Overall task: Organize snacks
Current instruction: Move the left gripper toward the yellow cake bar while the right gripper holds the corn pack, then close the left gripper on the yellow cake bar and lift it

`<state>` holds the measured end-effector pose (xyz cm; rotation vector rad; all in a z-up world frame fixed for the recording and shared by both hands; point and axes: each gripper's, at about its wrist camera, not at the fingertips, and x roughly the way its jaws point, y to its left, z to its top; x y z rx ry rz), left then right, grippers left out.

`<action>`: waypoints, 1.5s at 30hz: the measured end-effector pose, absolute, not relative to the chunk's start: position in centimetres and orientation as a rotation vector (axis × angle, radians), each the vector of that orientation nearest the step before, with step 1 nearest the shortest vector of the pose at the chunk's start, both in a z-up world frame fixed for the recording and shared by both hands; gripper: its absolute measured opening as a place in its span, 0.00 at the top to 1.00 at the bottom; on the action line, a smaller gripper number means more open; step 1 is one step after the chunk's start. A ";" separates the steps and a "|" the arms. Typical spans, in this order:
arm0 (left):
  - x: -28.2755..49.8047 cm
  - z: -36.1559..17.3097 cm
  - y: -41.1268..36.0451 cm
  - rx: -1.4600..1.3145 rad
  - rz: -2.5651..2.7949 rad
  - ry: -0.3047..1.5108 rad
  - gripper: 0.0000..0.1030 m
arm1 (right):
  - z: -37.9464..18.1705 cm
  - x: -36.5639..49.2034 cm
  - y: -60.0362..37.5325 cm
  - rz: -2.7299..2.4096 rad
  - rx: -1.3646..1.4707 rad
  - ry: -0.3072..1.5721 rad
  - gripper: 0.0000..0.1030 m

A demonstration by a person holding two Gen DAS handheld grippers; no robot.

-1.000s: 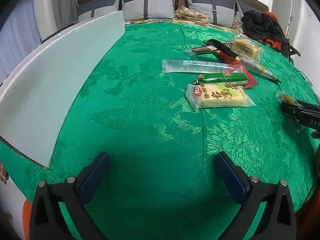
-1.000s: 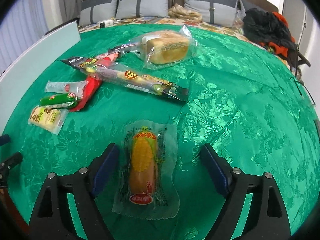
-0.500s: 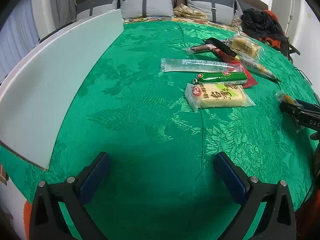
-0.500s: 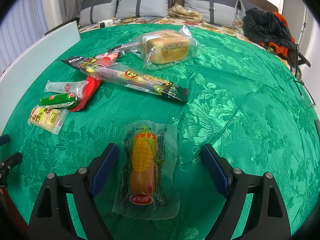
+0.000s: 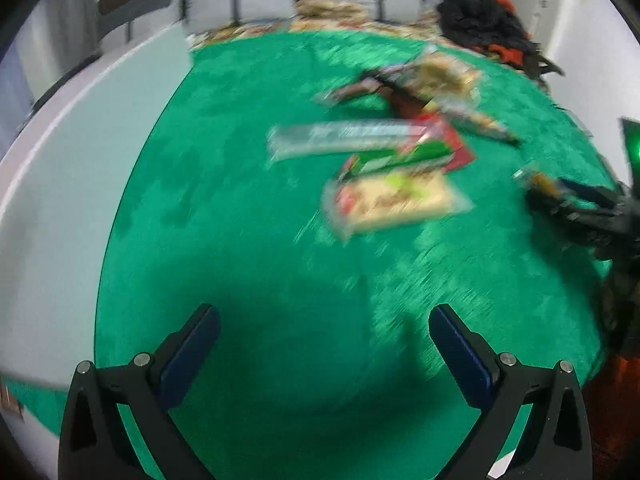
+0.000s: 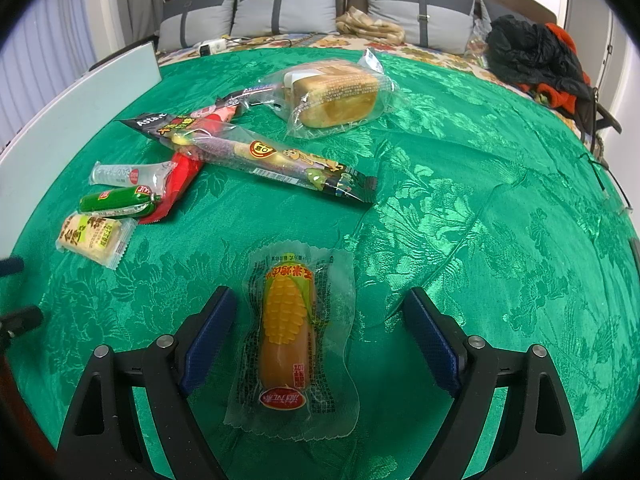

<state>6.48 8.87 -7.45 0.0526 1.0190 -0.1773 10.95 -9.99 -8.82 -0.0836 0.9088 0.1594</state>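
Snacks lie on a green tablecloth (image 6: 480, 200). A corn sausage pack (image 6: 290, 328) lies between the open fingers of my right gripper (image 6: 320, 316), untouched. Further off lie a bread loaf pack (image 6: 332, 96), a long dark snack stick (image 6: 260, 152), a green sausage (image 6: 116, 202), a clear tube pack (image 6: 128, 174) and a yellow cracker pack (image 6: 94, 238). My left gripper (image 5: 324, 336) is open and empty over bare cloth; its view is blurred. The cracker pack (image 5: 396, 204) and the clear pack (image 5: 344, 140) lie ahead of it.
A pale board (image 5: 72, 184) runs along the table's left side, also in the right wrist view (image 6: 72, 112). Grey cushions (image 6: 288, 12) and dark clothes (image 6: 532, 52) lie beyond the far edge. The right gripper shows at the right of the left wrist view (image 5: 580, 212).
The left gripper is moving, so its view has blurred and tilted; the snacks sit lower and nearer. The right gripper has edged slightly forward over the corn sausage pack.
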 end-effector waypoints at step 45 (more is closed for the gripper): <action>11.2 -6.2 0.8 0.386 -0.832 1.192 0.00 | -8.8 10.9 -10.0 0.159 -0.083 0.909 0.13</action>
